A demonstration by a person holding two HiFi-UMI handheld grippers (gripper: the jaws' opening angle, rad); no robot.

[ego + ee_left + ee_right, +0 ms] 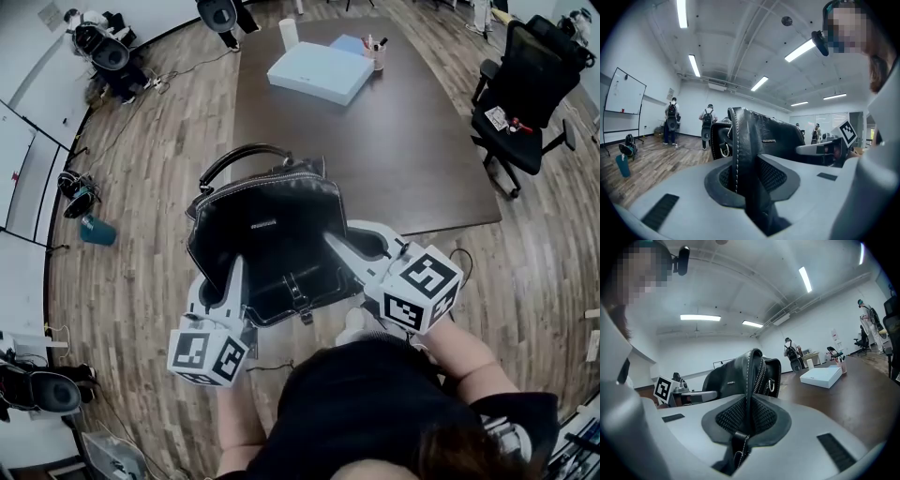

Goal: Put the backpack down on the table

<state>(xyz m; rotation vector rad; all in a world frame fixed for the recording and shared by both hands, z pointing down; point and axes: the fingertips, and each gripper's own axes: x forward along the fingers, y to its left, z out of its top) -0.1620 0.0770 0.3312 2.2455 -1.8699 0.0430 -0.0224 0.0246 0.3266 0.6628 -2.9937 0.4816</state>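
Observation:
A black leather backpack [267, 234] with a top handle hangs in the air between my two grippers, over the wood floor just short of the near edge of the dark table [403, 141]. At the bag's left side, my left gripper [234, 278] is shut on a stitched edge of the backpack [773, 136]; its pads [776, 176] press on the leather. On the other side, my right gripper [342, 248] is shut on the zipped side seam of the backpack [754, 371], pads [761, 418] tight on it. The bag's underside is hidden.
A flat white box [319, 70], a blue folder and a cup of pens [378, 54] lie at the table's far end. A black office chair [525, 94] stands right of the table. A teal bin [97, 230] sits on the floor at left. People [671, 123] stand far off.

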